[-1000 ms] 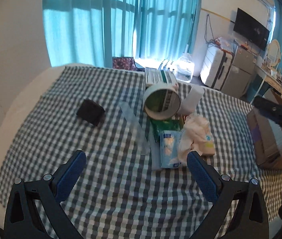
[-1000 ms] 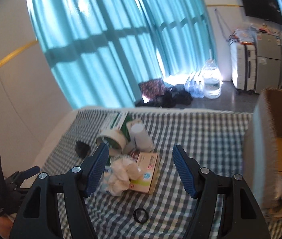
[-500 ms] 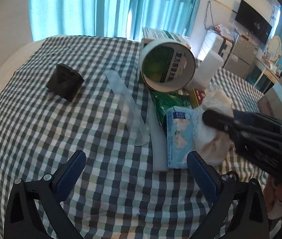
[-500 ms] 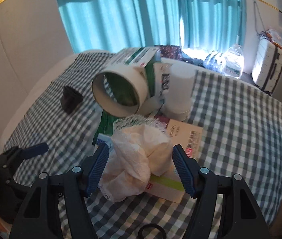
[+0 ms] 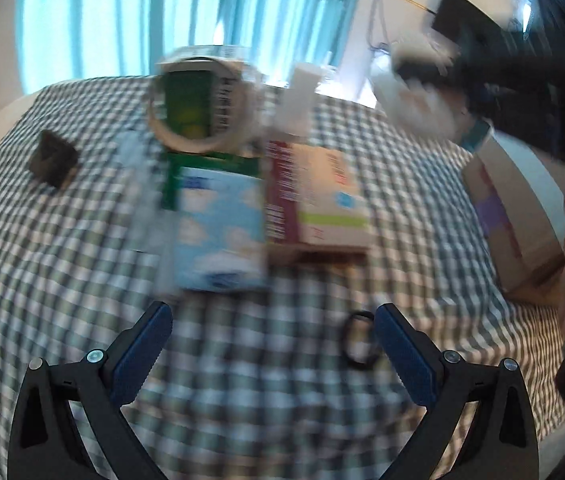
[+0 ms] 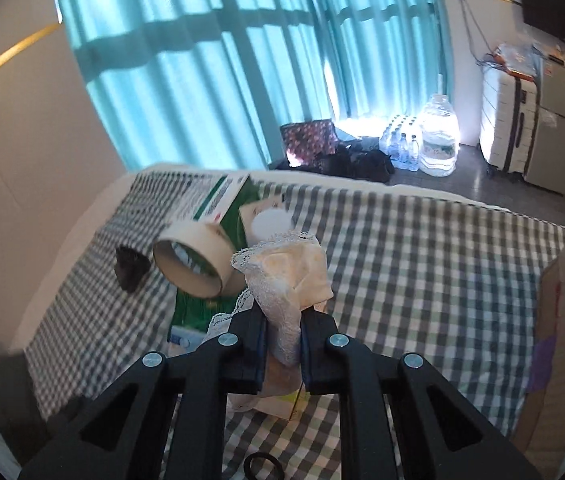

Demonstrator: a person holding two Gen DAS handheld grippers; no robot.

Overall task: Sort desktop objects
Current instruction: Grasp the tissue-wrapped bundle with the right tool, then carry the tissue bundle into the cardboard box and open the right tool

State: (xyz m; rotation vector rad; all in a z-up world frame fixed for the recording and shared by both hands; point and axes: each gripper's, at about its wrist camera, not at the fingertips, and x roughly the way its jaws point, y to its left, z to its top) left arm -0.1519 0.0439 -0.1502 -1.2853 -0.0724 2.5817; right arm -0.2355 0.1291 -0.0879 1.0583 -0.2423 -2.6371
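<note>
Currently the right gripper (image 6: 282,330) has just been closing; its pads are now clamped on a crumpled white lace-edged cloth (image 6: 286,272), which bulges up past the fingertips and is held clear of the checked cloth surface (image 6: 422,248).

Left gripper (image 5: 272,334): jaws spread wide, nothing between the pads, hanging over bare checks. The left view is motion-blurred.

Open room: beyond and to the right of the right fingers the checked surface is bare up to its far edge, where it drops to the floor. At the right margin a cardboard box (image 6: 558,320) stands along the surface's edge. Between the left fingers only checks show.

Things around, left view: a black ring (image 5: 358,340) lies just beside the inner face of the right-hand finger. Ahead of the fingers a light blue tissue pack (image 5: 218,228) lies beside a tan and maroon carton (image 5: 314,196), the two touching or nearly so. Past them a tape roll (image 5: 198,104) stands on edge against a green box (image 5: 214,164); a white cylinder (image 5: 302,100) is to its right. A small black object (image 5: 52,158) sits well apart to the left. The held cloth appears upper right, blurred.

Obstruction: the pile lies directly ahead of the left fingers.
</note>
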